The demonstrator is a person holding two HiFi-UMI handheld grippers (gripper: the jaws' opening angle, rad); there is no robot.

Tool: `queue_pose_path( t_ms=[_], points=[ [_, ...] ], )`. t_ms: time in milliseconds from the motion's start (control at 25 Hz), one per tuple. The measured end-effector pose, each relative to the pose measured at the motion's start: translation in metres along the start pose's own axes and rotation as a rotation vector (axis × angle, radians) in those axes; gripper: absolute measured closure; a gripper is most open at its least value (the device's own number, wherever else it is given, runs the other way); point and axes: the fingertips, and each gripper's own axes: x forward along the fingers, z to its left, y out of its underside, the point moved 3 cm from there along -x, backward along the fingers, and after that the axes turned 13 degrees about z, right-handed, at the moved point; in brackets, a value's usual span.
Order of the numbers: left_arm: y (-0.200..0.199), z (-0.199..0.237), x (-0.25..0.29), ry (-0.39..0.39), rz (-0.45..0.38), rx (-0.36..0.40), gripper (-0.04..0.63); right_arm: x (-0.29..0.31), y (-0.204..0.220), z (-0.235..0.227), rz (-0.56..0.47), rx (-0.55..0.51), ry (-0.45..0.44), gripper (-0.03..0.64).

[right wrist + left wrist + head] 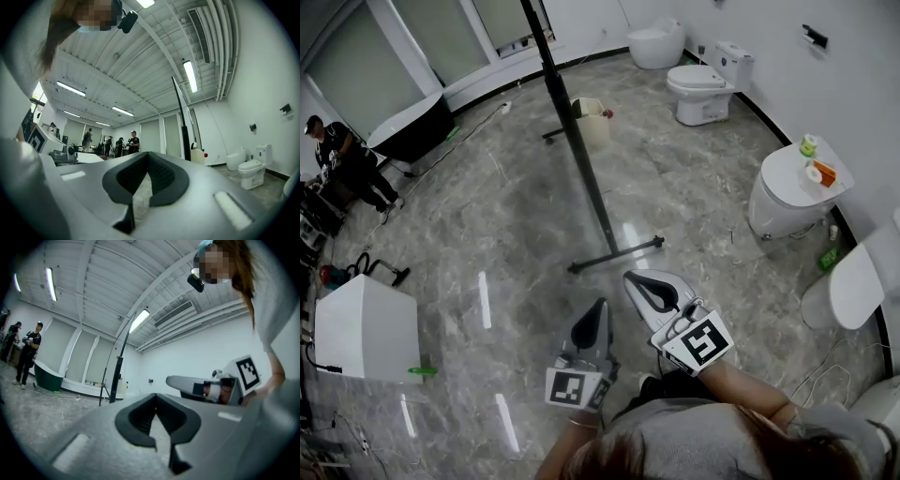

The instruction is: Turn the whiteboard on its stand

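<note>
While both tools are clenched on nothing, pads together, the whiteboard [574, 141] stands on its stand ahead of the left tool [598, 314] and the right tool [639, 281]. It is well apart from both tips and edge-on to me, so it reads as one thin dark line. The near foot bar [616, 254] lies ahead of the right tool's tip, not touching it. Ambiguous: an edge-on board fits one awaiting its turn as well as one already swung round. Judgement: tall panel, narrow feet, glossy floor [487, 216], so liable to skid or tip. Any contact should be slow, on the frame edge, with both tools at matching height and tips kept off the foot bar.
</note>
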Motion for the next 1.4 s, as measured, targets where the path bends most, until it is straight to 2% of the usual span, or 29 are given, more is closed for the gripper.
queue_pose_path(
  t_ms=[240,440,720,880,1080,1400],
  points=[
    [0.005,-0.025,-0.007,-0.028,-0.009,-0.029,0.597,-0.025,-0.001,0.011,0.011,-0.032,-0.059,0.614],
    [0.004,-0.047,0.002,-0.028,-0.01,-0.007,0.597,-0.042,0.005,0.003,0.021,-0.035,-0.069,0.614],
    [-0.001,-0.051,0.001,-0.065,-0.019,0.004,0.597,-0.046,0.004,0.0,0.041,-0.06,-0.098,0.614],
    [-0.005,-0.055,0.004,-0.059,-0.032,-0.007,0.597,-0.05,-0.004,0.002,-0.006,-0.067,-0.12,0.614],
    [-0.003,-0.058,0.008,-0.053,-0.024,-0.021,0.597,-0.053,-0.001,-0.001,0.004,-0.083,-0.119,0.614],
    [-0.009,-0.067,0.011,-0.041,-0.031,-0.005,0.597,-0.059,-0.016,-0.001,-0.068,-0.075,-0.104,0.614]
  ],
)
